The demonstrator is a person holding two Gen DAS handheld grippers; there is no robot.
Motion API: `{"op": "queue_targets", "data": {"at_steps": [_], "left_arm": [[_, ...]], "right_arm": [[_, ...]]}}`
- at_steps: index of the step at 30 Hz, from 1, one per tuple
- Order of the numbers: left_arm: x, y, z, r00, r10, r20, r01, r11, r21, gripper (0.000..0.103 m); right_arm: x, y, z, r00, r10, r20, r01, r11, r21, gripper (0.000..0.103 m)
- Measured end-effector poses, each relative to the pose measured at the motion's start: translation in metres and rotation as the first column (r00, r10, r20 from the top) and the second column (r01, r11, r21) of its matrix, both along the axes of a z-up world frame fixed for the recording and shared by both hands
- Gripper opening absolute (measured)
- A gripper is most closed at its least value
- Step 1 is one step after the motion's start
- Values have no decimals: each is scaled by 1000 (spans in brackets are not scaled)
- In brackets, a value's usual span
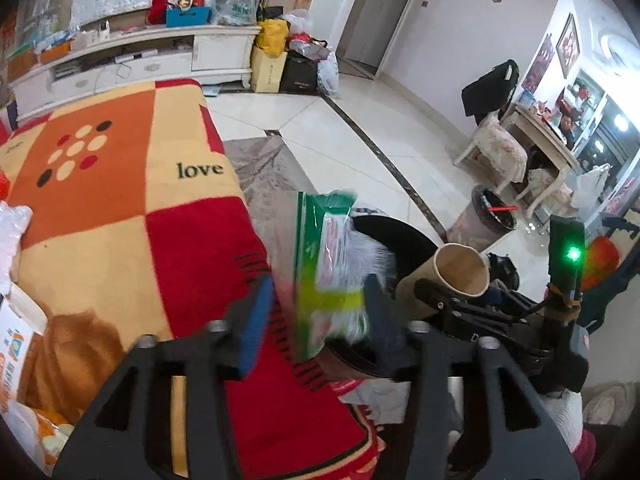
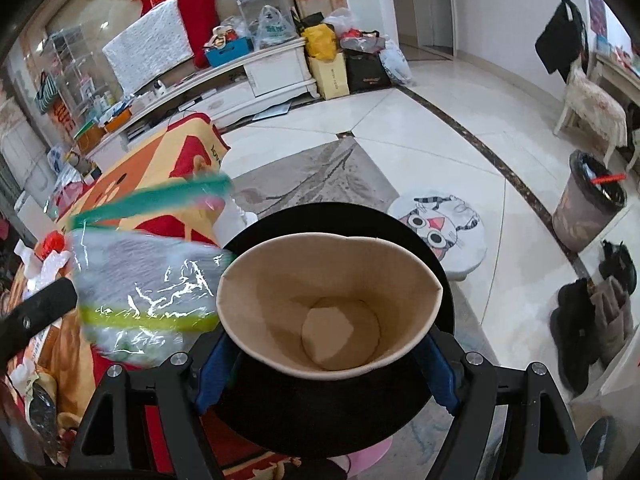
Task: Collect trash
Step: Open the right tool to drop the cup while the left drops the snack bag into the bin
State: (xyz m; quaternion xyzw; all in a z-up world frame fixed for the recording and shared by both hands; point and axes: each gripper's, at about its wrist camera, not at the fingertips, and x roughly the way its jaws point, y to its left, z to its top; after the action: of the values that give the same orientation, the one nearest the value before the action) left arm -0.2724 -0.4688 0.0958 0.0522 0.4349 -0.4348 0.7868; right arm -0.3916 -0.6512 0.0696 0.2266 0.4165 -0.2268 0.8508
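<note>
A green and clear plastic wrapper (image 1: 334, 268) hangs blurred between the fingers of my left gripper (image 1: 316, 320), which are spread wide and do not press it. It sits over the rim of a black bin (image 1: 404, 240). The wrapper also shows in the right wrist view (image 2: 148, 288), beside the bin (image 2: 400, 232). My right gripper (image 2: 326, 364) is shut on a squashed paper cup (image 2: 328, 300), held over the bin's mouth. The cup also shows in the left wrist view (image 1: 448, 280).
A table under a red and orange blanket (image 1: 132, 216) lies left of the bin, with packets at its left edge. A second bin (image 2: 588, 208) stands on the tiled floor at right. A cat-print stool (image 2: 440, 228) stands beyond the black bin. Shoes (image 2: 596, 312) lie at right.
</note>
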Motion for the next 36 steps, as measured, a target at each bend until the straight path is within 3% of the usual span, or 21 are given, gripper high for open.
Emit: {"op": "queue_targets", "data": {"at_steps": [14, 25, 36], "left_arm": [[-6, 23, 14, 1000, 10, 3, -10, 1000, -3, 50], [-6, 44, 22, 999, 27, 17, -27, 999, -17, 50], [-3, 71, 32, 995, 72, 72, -71, 997, -15, 50]], "right_arm": [[-2, 3, -8, 1000, -10, -13, 11, 998, 55, 85], [-1, 15, -3, 1000, 6, -3, -6, 999, 34, 93], [11, 51, 14, 996, 91, 23, -92, 995, 33, 93]]}}
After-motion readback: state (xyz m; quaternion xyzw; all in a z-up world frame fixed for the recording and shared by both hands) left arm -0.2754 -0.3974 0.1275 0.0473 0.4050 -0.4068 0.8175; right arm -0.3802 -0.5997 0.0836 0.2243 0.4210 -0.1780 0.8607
